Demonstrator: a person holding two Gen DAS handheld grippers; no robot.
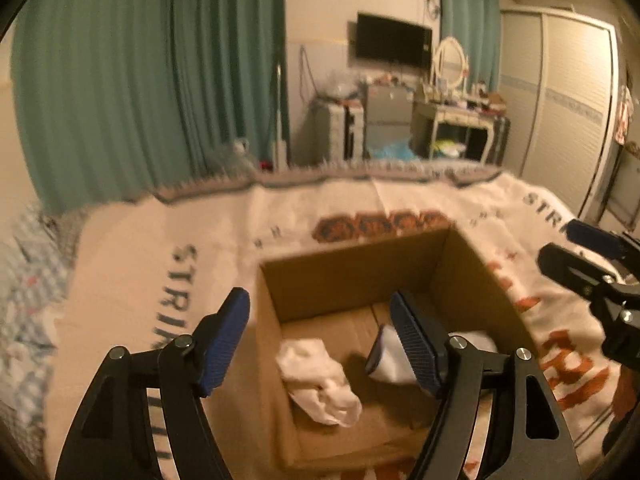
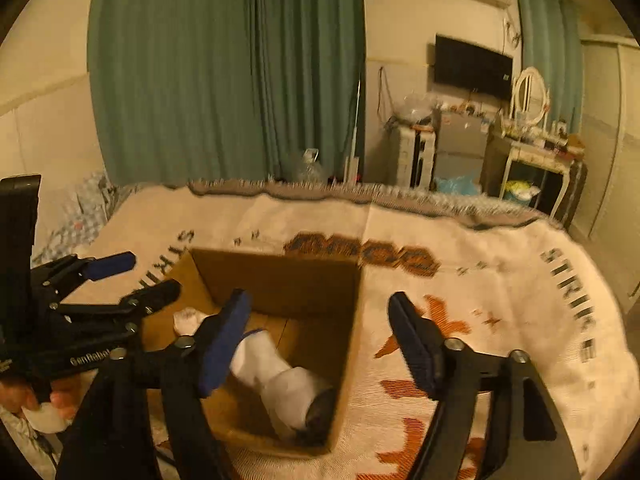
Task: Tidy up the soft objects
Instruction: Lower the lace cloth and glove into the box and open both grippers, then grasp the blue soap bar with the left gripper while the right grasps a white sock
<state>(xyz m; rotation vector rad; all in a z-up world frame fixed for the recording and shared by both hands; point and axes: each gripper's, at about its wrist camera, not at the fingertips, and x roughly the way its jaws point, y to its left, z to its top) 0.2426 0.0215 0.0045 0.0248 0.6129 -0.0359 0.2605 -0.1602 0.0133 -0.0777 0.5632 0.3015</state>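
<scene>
Socks (image 1: 318, 380) lie in the box (image 1: 352, 268) beneath our left gripper (image 1: 320, 344) and right gripper (image 2: 316, 340), both spread empty.

Cardboard box (image 1: 352, 280): plain brown. Crumpled sock (image 1: 318, 380): white. Second sock (image 2: 276, 376): white, dark toe, blue-edged cuff. Blanket (image 1: 160, 232): cream, with dark lettering, orange motifs and a grey fringed border. Gripper pads (image 1: 224, 340): blue, on black frames. Curtains (image 2: 224, 72): green.
</scene>
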